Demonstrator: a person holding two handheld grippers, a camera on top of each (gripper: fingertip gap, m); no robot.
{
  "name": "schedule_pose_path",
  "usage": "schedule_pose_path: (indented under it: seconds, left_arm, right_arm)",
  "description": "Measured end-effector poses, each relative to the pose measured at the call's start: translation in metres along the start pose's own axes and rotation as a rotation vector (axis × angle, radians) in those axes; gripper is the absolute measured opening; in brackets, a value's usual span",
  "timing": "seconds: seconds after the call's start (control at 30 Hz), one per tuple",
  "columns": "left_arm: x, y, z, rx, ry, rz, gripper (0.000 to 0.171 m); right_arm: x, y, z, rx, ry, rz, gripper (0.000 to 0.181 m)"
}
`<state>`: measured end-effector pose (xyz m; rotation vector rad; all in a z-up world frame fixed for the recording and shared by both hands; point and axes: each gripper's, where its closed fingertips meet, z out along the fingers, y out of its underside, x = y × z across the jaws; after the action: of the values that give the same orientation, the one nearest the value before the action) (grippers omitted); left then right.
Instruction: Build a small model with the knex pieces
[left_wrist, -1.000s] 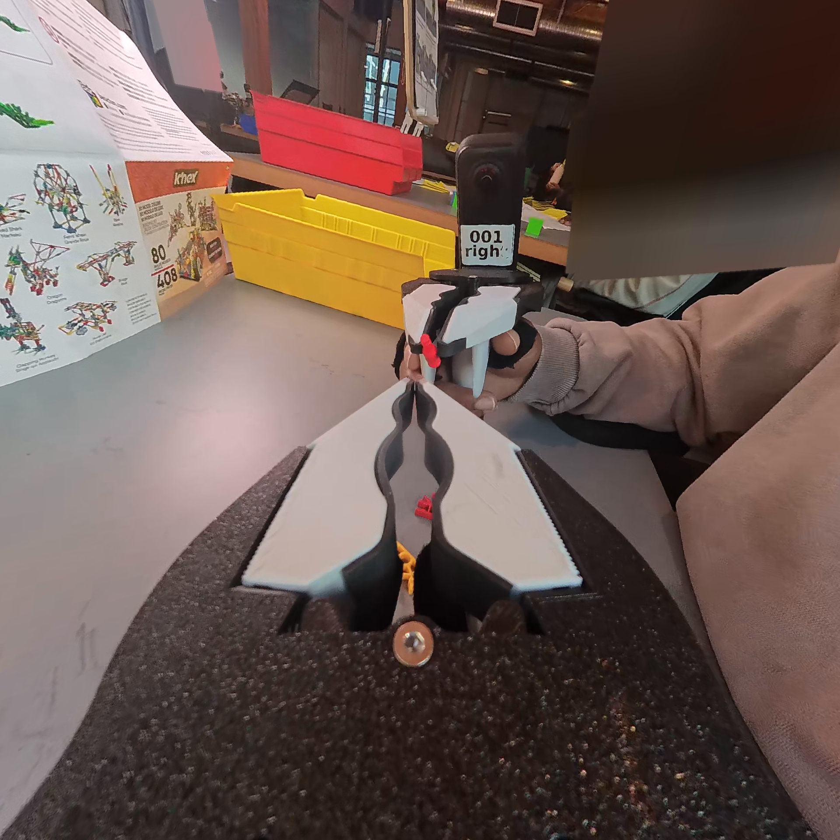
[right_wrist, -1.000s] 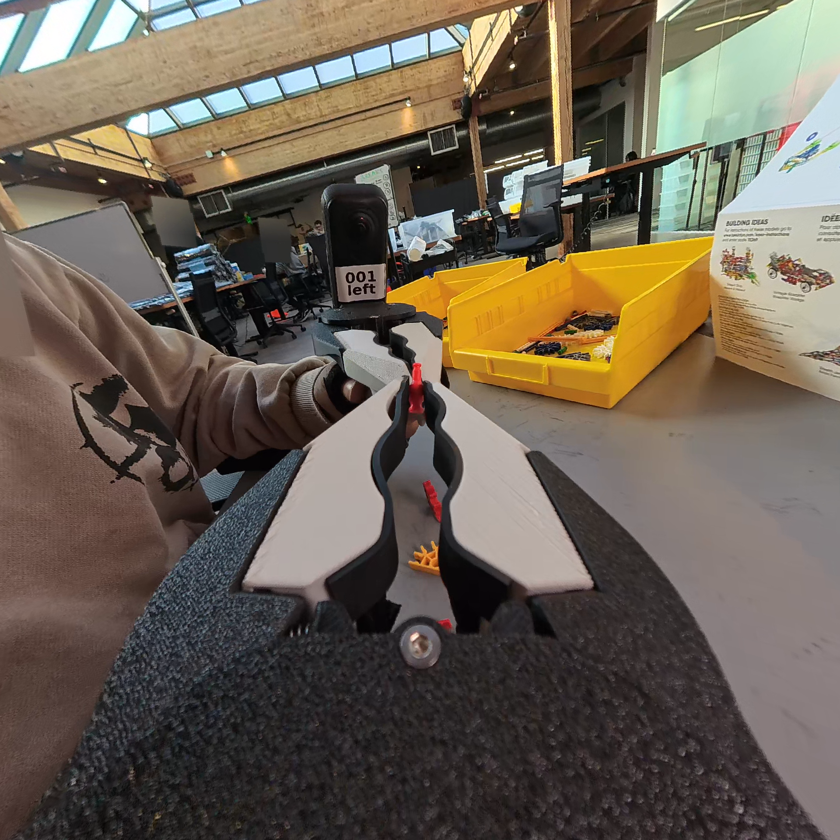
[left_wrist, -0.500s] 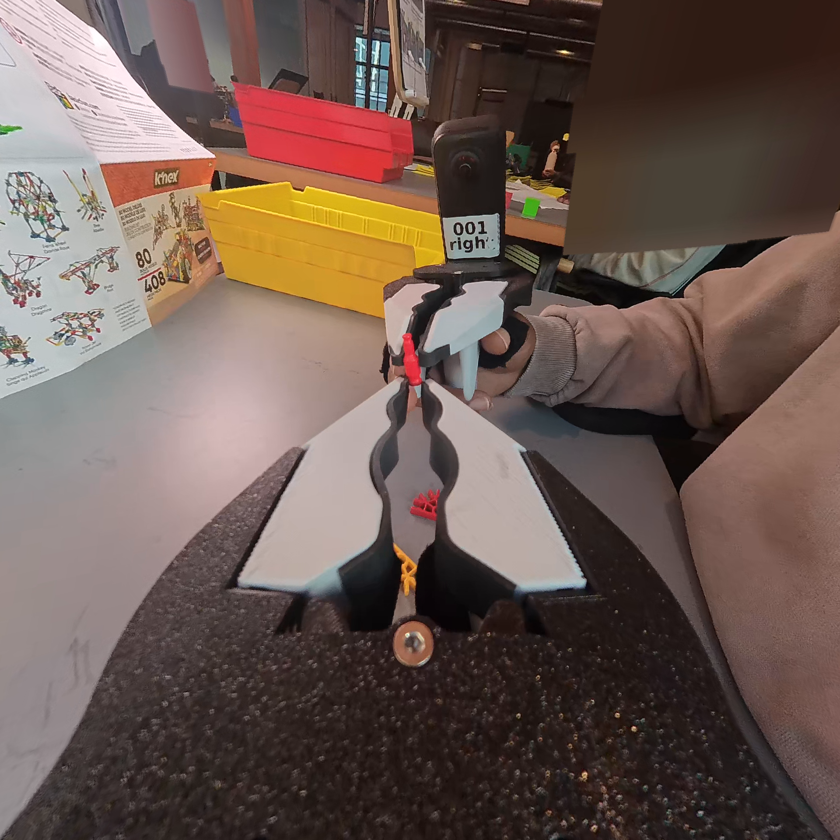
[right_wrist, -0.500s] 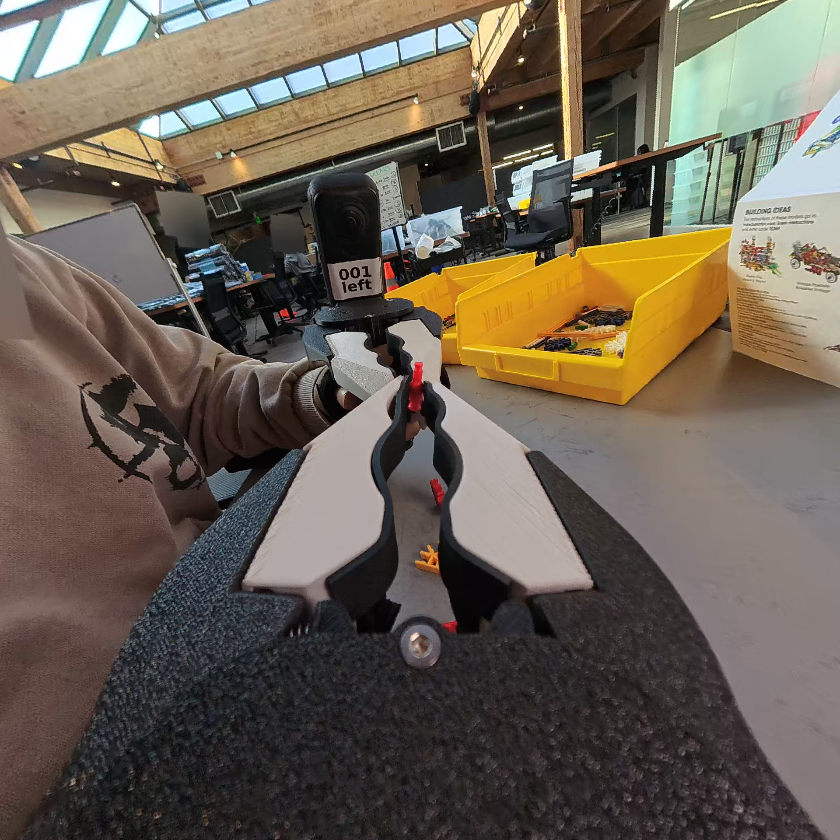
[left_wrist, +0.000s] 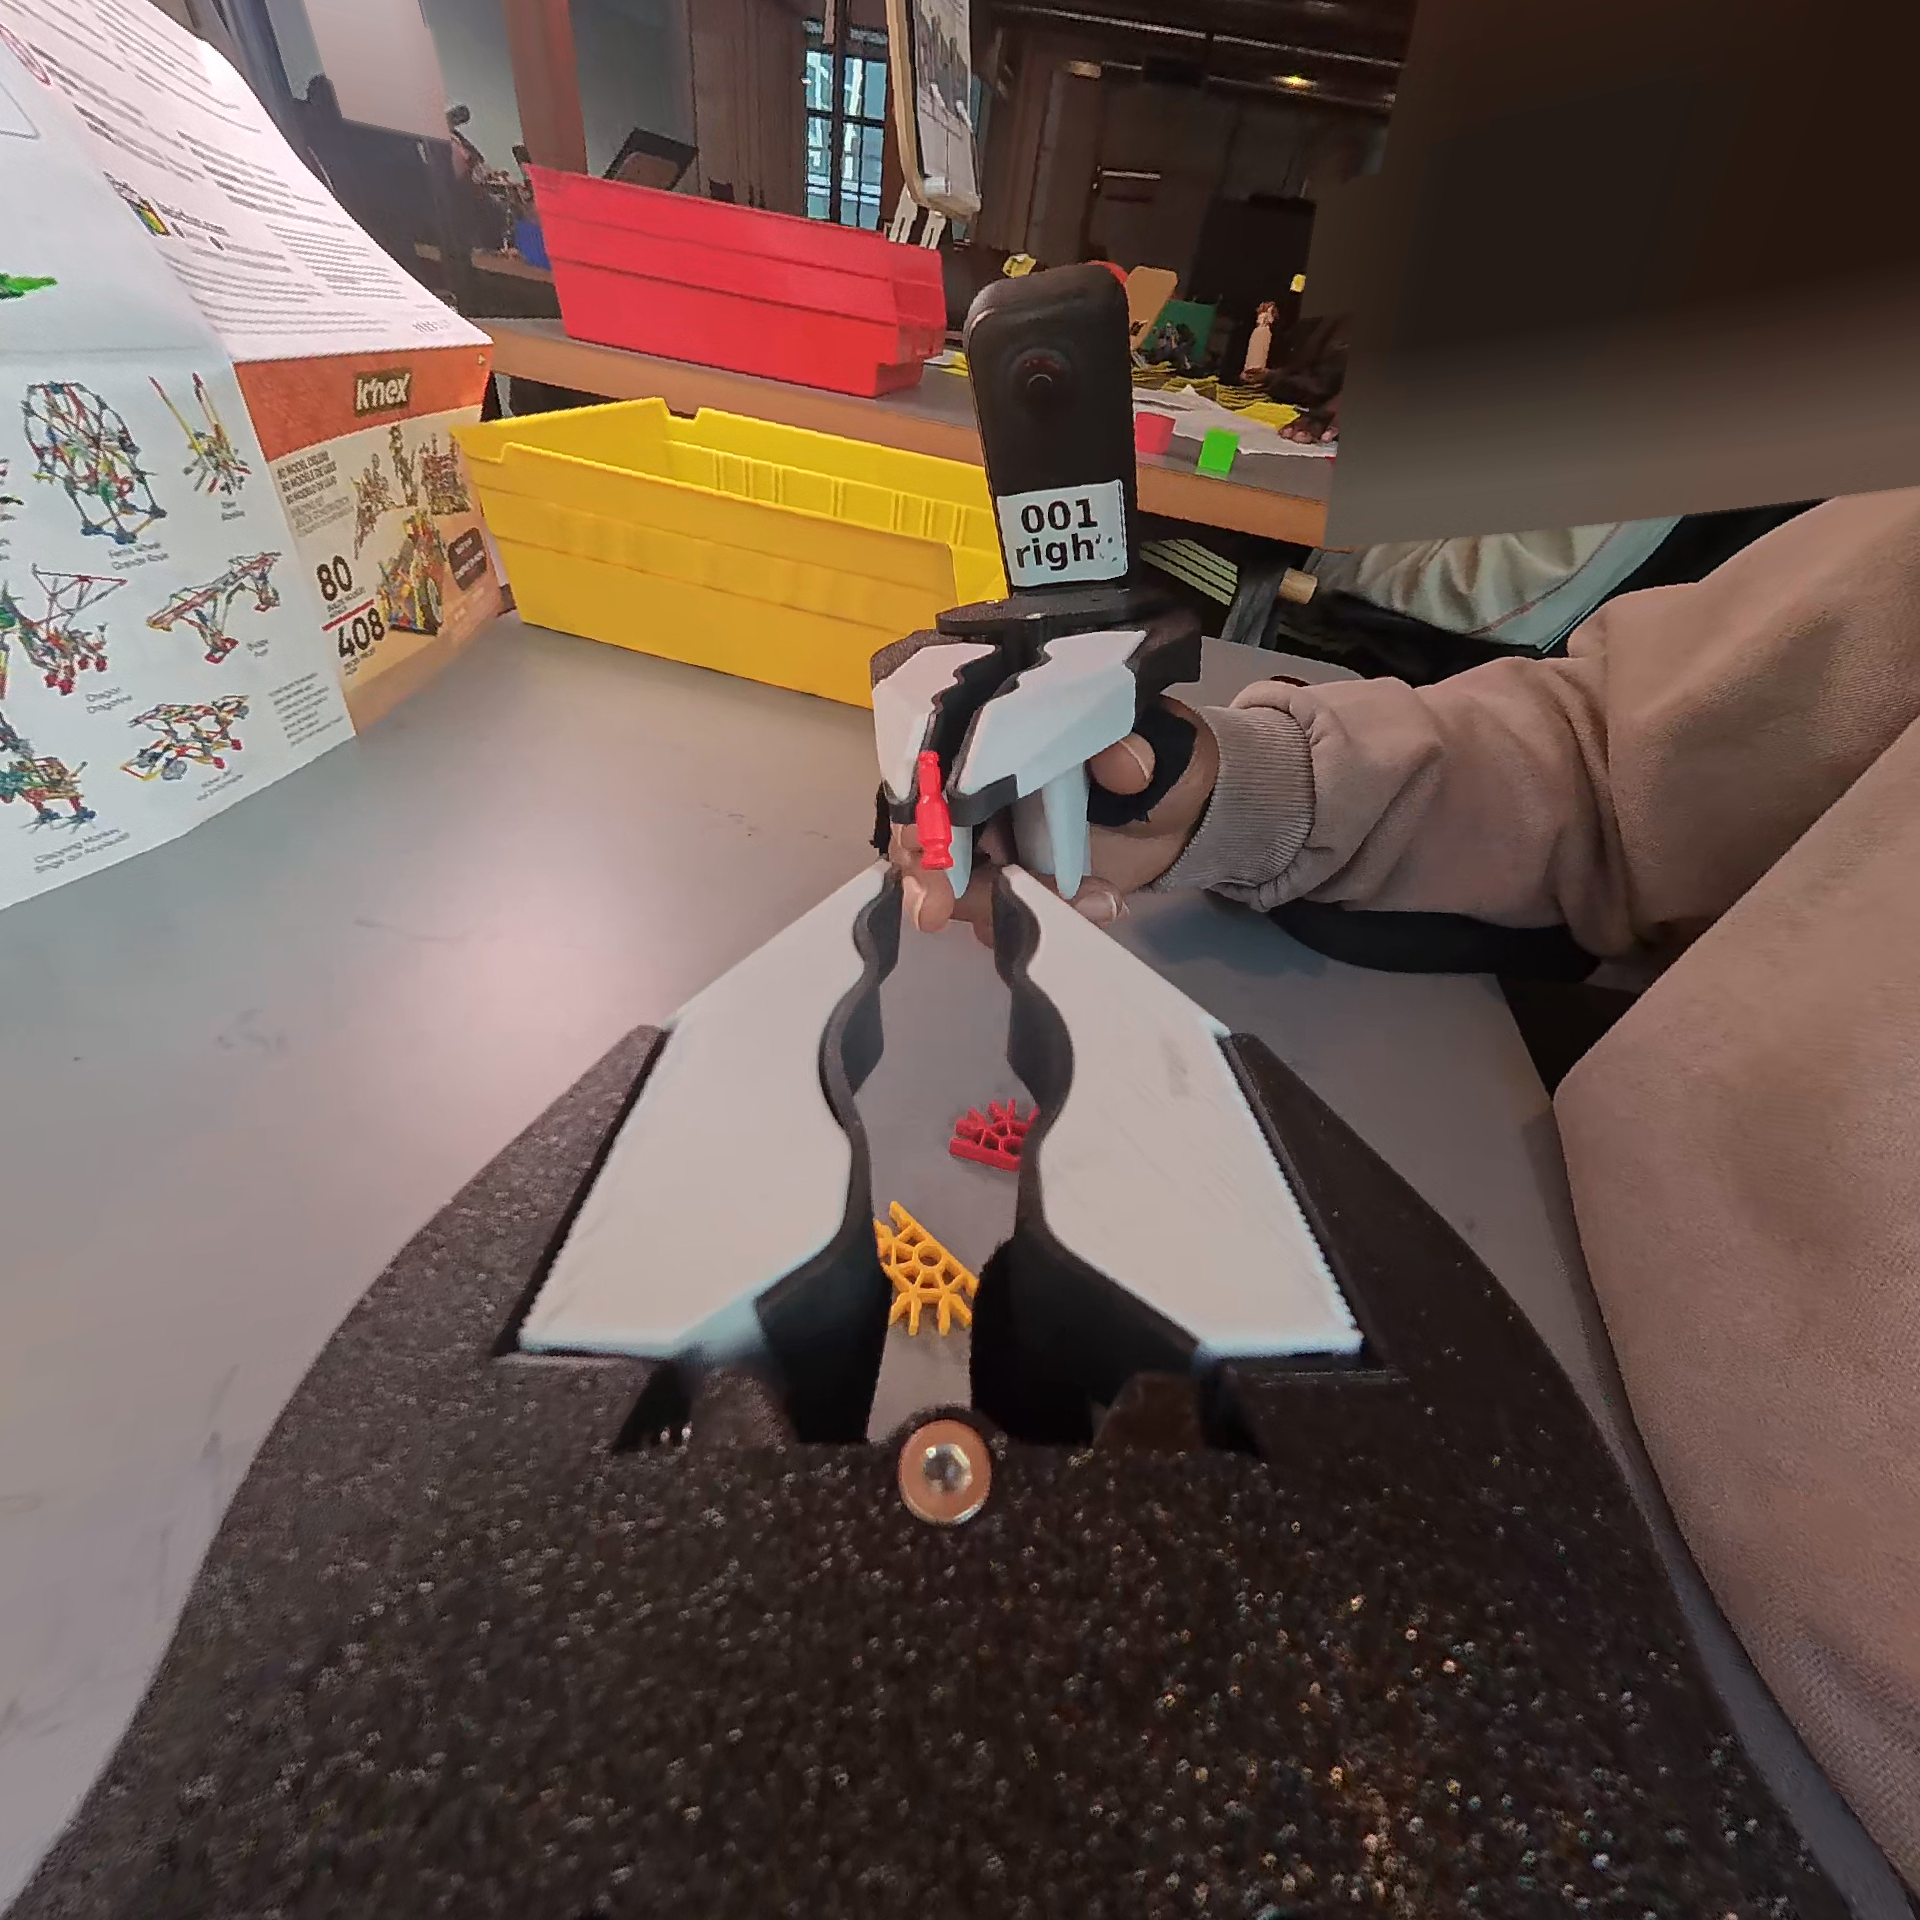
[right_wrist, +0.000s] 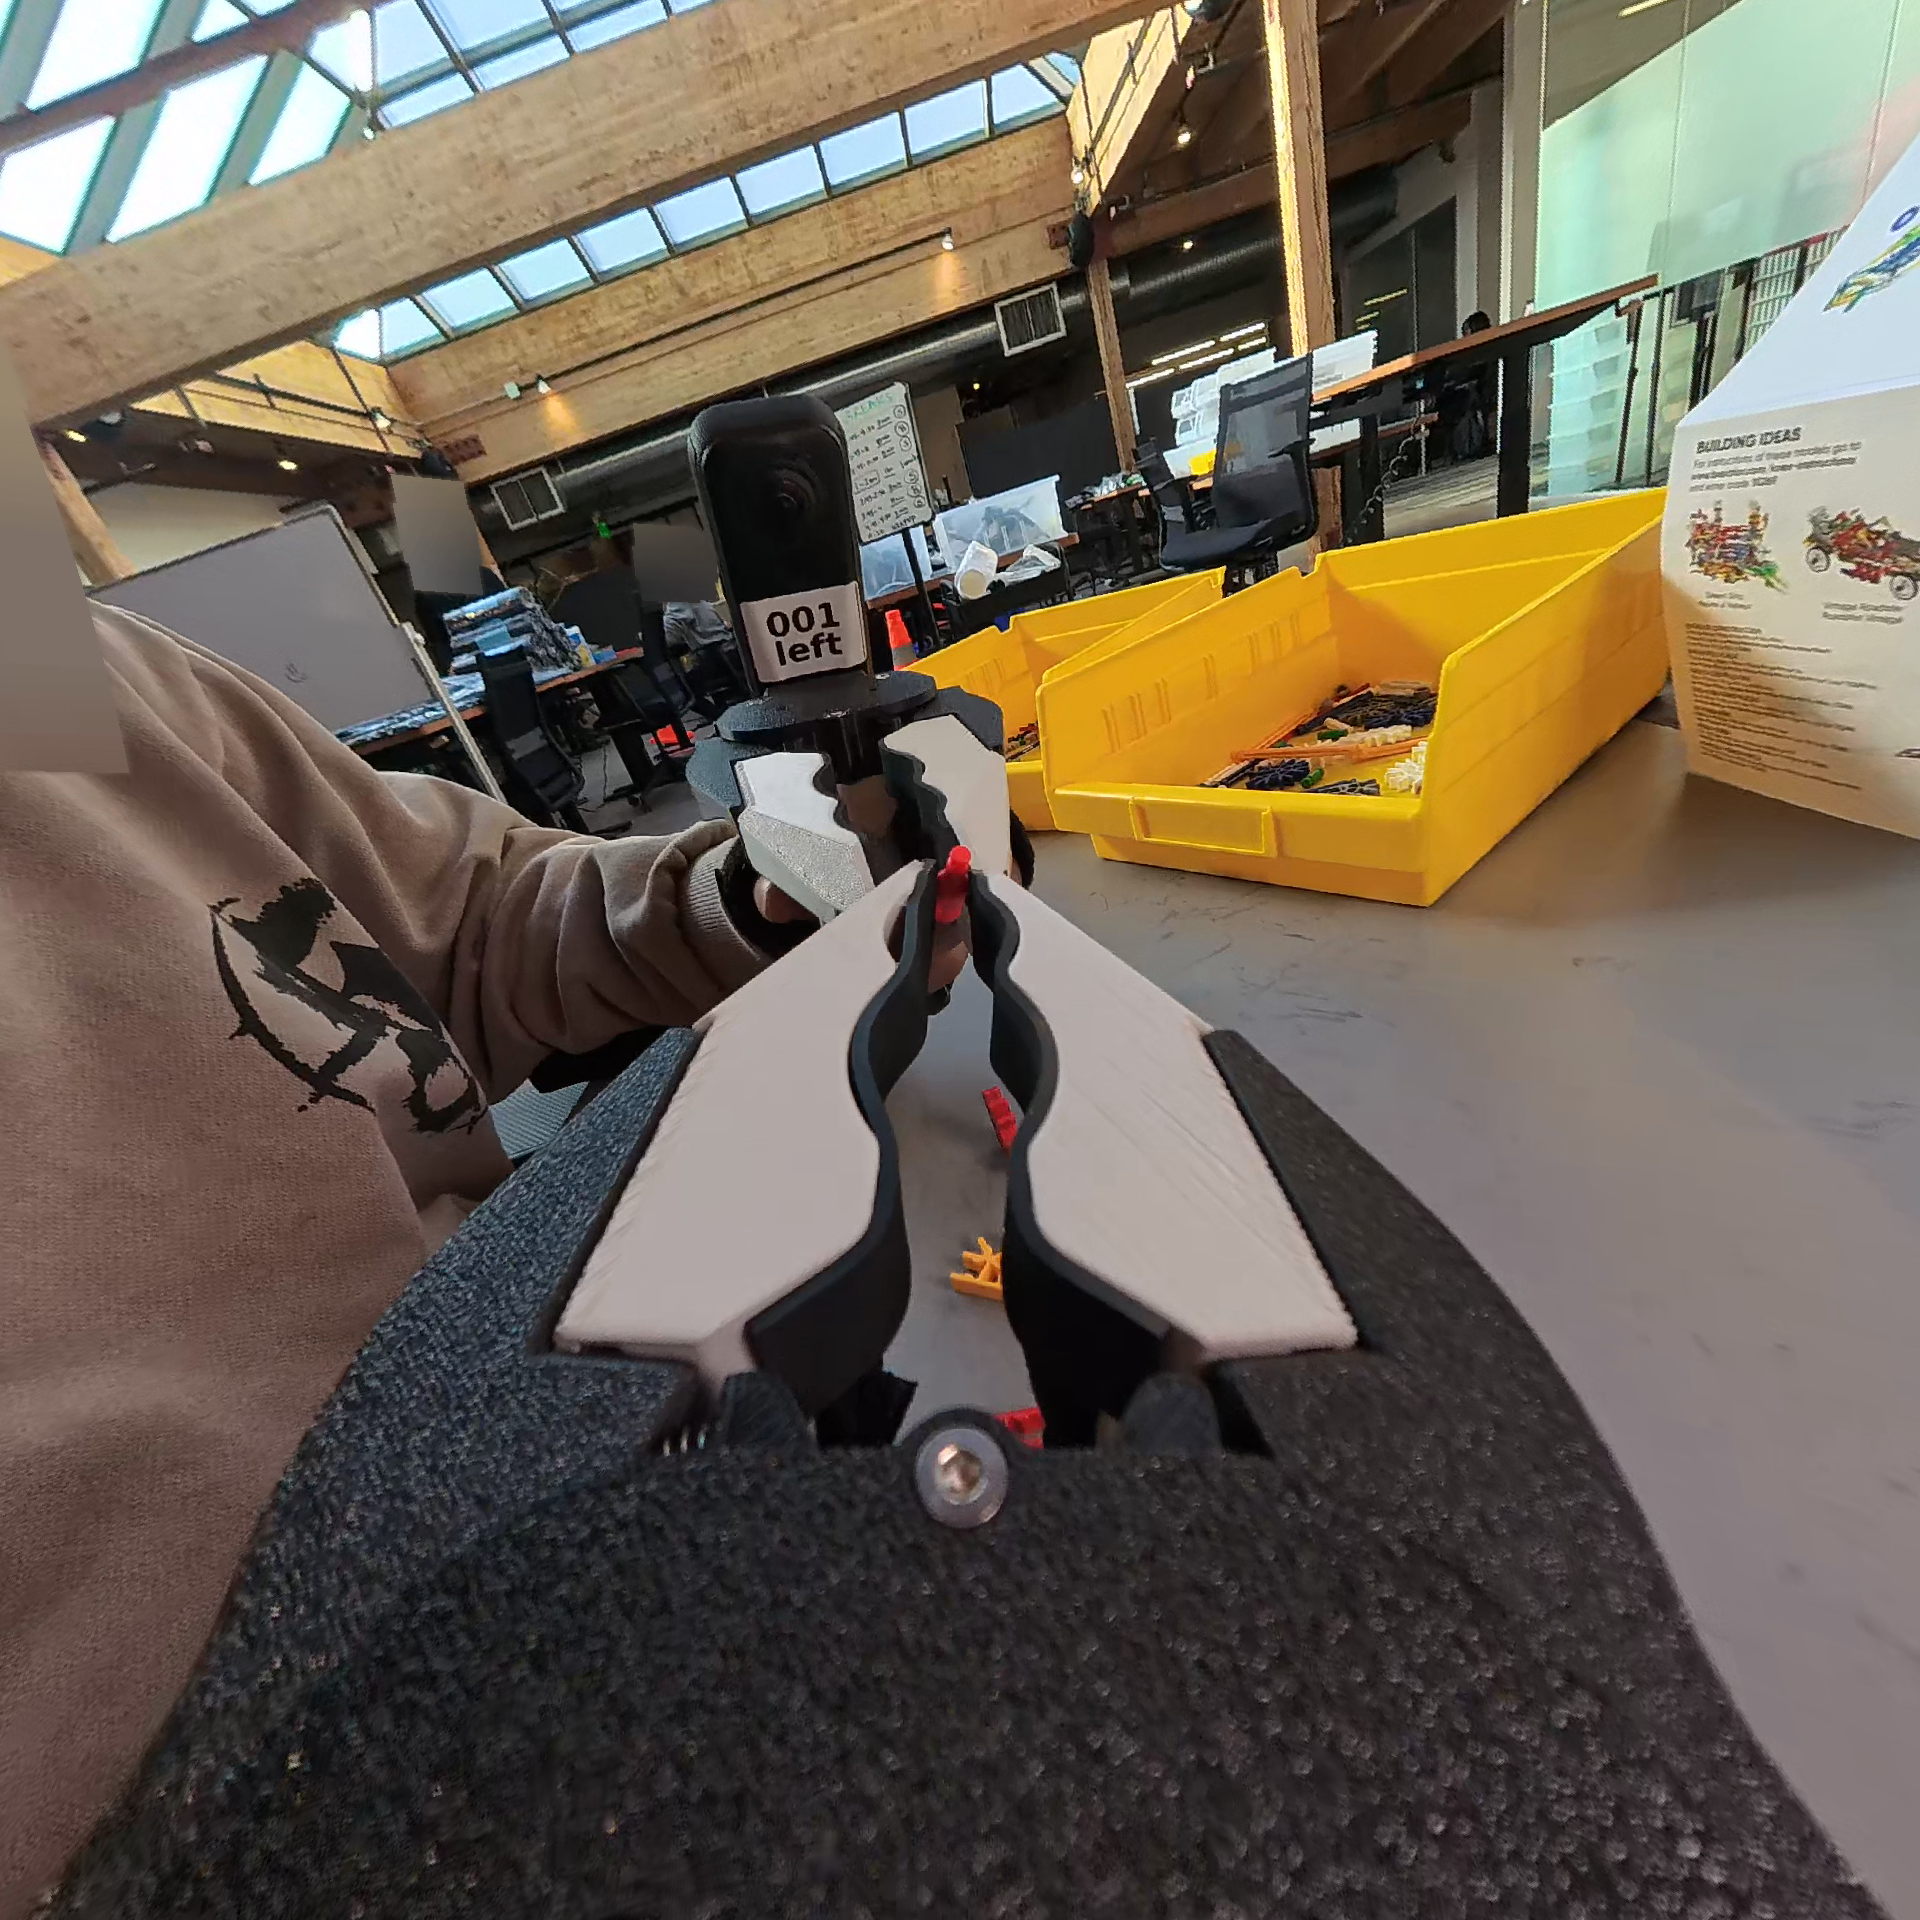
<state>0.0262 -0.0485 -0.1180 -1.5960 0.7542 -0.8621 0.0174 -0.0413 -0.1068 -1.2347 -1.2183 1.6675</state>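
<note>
In the left wrist view my left gripper (left_wrist: 945, 883) is open, with nothing between its pads. Just beyond its tips is my right gripper (left_wrist: 940, 805), shut on a small red rod (left_wrist: 932, 810) that hangs down from its tips. In the right wrist view my right gripper (right_wrist: 951, 883) pinches the same red rod (right_wrist: 951, 878) upright between its pads. One white finger (right_wrist: 800, 842) of the open left gripper faces it closely. A red connector (left_wrist: 992, 1132) and an orange connector (left_wrist: 920, 1273) lie on the grey table (left_wrist: 312, 1039) below both grippers.
Yellow bins (left_wrist: 727, 540) stand at the back; one (right_wrist: 1351, 727) holds several loose building pieces. A printed toy box (left_wrist: 156, 520) stands to the side and also shows in the right wrist view (right_wrist: 1808, 623). A red bin (left_wrist: 727, 281) sits on a farther table. A person's beige sleeves (left_wrist: 1507, 748) hold the grippers. Only a small space, under 4 cm, lies between the two pairs of fingers. About 11 cm separates my left fingertips from the orange connector (left_wrist: 920, 1273).
My left gripper's pads, shut a second ago right by the red rod, have parted. My right gripper has stayed shut on the rod and barely moved.
</note>
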Motion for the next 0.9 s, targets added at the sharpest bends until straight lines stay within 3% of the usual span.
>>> schedule_pose_path:
  seconds: [0.13,0.4,0.5,0.63,0.77,0.9]
  left_arm:
    - [-0.002,0.004,0.001,-0.023,-0.019,0.015,0.000]
    - [-0.002,0.007,-0.001,-0.041,0.002,0.010,0.001]
    - [0.001,0.009,0.001,-0.043,0.021,0.009,0.017]
    - [0.001,0.006,0.000,-0.030,0.008,0.019,0.005]
    - [0.001,0.011,0.001,-0.069,0.013,0.040,0.005]
    - [0.004,0.024,0.002,-0.159,0.011,0.122,0.005]
  right_arm:
    - [-0.003,0.002,0.002,-0.012,-0.009,-0.010,0.004]
    - [-0.003,0.006,0.001,-0.056,-0.001,-0.045,0.003]
    - [-0.004,0.007,0.002,-0.061,-0.001,-0.053,0.003]
    - [-0.003,0.008,0.002,-0.068,0.006,-0.059,0.003]
    - [-0.004,0.012,0.002,-0.106,0.009,-0.088,0.003]
    - [-0.003,0.027,-0.001,-0.238,0.017,-0.168,0.004]
